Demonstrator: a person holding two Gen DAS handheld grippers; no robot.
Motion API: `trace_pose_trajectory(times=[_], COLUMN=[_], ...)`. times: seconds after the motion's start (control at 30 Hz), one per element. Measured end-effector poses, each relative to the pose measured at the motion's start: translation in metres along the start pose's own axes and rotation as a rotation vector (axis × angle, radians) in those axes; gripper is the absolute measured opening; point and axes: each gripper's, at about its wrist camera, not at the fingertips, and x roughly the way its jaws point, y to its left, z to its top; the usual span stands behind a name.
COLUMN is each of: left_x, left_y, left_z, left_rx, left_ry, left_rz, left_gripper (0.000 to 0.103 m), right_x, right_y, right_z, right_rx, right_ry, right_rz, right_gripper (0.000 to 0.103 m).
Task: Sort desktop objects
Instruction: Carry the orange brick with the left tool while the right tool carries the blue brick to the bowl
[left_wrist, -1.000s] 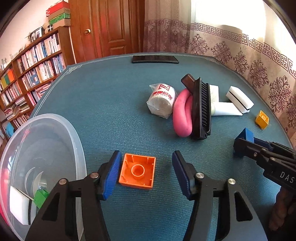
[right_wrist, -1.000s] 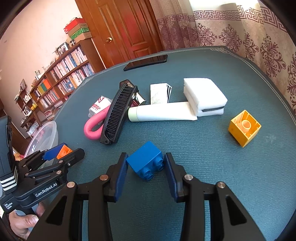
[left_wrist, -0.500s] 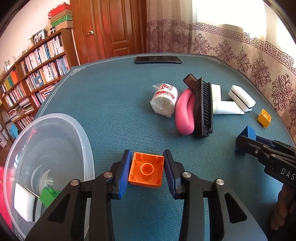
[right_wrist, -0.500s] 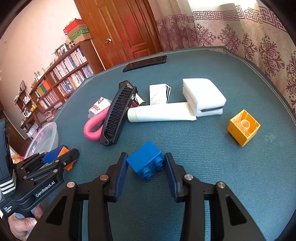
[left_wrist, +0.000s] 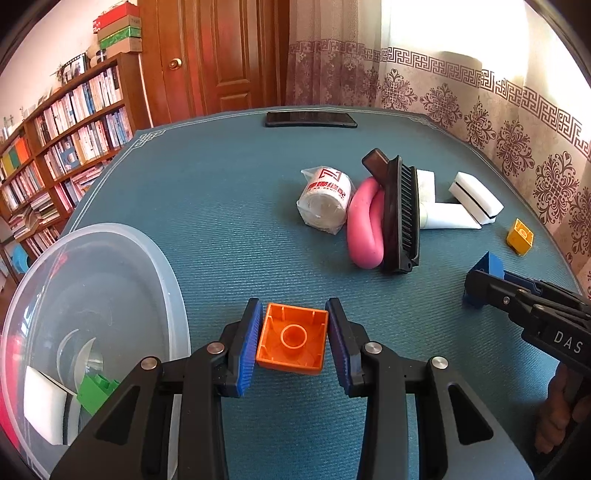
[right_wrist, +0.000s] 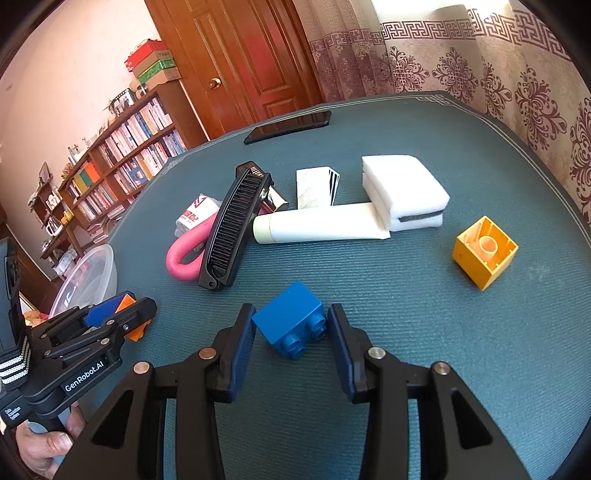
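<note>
Clear bowl (left_wrist: 173, 280) cut off by the left edge

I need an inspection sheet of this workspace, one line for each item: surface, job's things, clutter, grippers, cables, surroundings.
Surface: teal table mat, ribbed, pale border line.
Job's things: orange block, hollow side up; blue block lying on its side; yellow block; clear bowl holding a green block.
Clutter: black comb across a pink tube; paper roll; white tube; sponge; phone.
Grippers: left gripper shut on the orange block; right gripper shut on the blue block.
Cables: nothing seen.
Surroundings: bookshelf, wooden door, curtain.
</note>
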Motion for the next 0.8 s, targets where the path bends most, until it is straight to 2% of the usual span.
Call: trace_pose_trajectory(times=[0.33,0.5,0.57,0.63,0.8], left_x=[0.004,-0.002,-0.006,-0.011,-0.031], left_y=[-0.007,-0.002,0.000,0.003,0.014], left_z=[-0.003,-0.004,-0.005,-0.005,-0.003], left_rx=[0.037,0.006,-0.014,-0.029,-0.068], left_ry=[0.012,-0.002,-0.012,-0.023,-0.077], left_rz=[0.052,0.018,0.007,0.002,0.002], left_gripper=[0.040,0.040,0.035,0.035,0.035], right_x=[0.000,-0.002,-0.003,-0.004,-0.007], right_y=[-0.001,-0.001,-0.002,-0.002,-0.001], right_z=[-0.001,-0.003,-0.003,-0.004,-0.005], right_rx=[-0.002,-0.001,0.003,0.009,0.015], right_ry=[-0.001,-0.006,-0.010,-0.014,-0.025], right_rz=[-0.003,-0.004,-0.007,-0.012,-0.032], right_gripper=[0.044,0.044,0.044,0.044,0.044])
